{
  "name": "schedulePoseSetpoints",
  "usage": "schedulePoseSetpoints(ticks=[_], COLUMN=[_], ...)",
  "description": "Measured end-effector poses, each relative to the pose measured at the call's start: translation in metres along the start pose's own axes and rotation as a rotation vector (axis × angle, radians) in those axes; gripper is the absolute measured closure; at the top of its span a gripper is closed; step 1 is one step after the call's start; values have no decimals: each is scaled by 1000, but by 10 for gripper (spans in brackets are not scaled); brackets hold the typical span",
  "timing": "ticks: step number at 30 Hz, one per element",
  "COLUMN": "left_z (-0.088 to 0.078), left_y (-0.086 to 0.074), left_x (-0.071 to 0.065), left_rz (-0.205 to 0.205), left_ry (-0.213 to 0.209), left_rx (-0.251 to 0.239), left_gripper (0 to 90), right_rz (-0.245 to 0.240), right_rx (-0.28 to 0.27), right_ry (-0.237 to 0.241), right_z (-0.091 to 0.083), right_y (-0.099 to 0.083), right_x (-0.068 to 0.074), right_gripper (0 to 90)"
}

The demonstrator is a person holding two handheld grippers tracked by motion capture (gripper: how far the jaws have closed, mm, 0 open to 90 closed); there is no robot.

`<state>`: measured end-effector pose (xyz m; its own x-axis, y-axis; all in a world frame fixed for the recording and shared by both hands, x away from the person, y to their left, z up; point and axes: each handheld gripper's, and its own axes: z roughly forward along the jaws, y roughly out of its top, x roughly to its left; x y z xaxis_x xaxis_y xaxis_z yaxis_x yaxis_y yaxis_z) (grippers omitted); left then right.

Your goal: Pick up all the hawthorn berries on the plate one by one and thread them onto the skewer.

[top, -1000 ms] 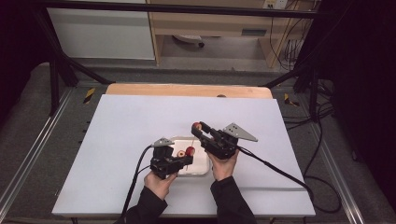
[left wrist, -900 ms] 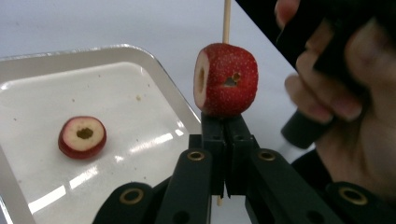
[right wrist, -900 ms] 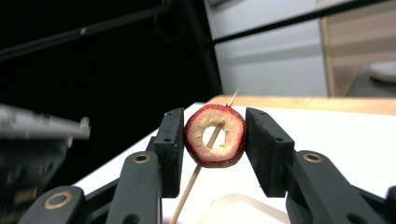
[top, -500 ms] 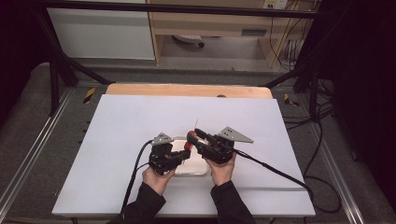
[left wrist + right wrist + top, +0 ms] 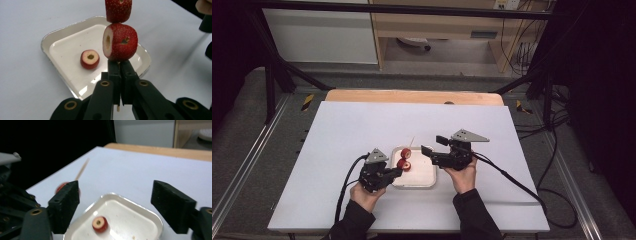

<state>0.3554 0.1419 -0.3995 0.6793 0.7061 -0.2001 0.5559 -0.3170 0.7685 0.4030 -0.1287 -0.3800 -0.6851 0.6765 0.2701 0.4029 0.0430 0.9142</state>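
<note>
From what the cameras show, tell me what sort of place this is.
Likely a lab recording bench, not a kitchen: a white table on a black metal frame, cables behind, and handheld grippers skewering strawberry pieces.

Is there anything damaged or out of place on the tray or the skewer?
Nothing is spilled. The lower strawberry piece on the skewer has a torn extra hole in its side. One loose piece lies alone in the tray.

A white counter (image 5: 362,125) fills the middle of the frame, with a strip of bare wood (image 5: 412,96) along its far edge. Grey floor (image 5: 242,150) surrounds it. At upper left stands a white cabinet (image 5: 322,35), beside it a wooden shelf unit (image 5: 437,25). Black cables (image 5: 522,50) hang at upper right, where the room goes dark.
</note>
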Motion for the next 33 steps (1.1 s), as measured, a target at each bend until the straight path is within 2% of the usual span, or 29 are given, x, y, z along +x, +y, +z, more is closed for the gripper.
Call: schedulePoseSetpoints(ticks=[3,6,13,23,25,33], left_z=[-5,-11,-26,-44,-45,-48], left_y=[-6,-13,-30,-47,-49,-54], left_x=[2,5,16,34,37,44], left_rz=[27,61,104,87,84,73], left_ry=[4,18,47,55,48,52], left_rx=[15,31,73,95,100,112], left_gripper=[882,881,880,881,881,881], right_rz=[-9,-59,-115,-158,-155,-204], right_rx=[70,98,202,313,334,433], right_ry=[-9,-23,-34,-25,-19,-6], right_z=[0,-2,-5,4,8,36], right_y=[-1,-3,-6,-6,-5,2], right_x=[-5,-6,-11,-7,-4,11], right_gripper=[169,135,80,67,66,81])
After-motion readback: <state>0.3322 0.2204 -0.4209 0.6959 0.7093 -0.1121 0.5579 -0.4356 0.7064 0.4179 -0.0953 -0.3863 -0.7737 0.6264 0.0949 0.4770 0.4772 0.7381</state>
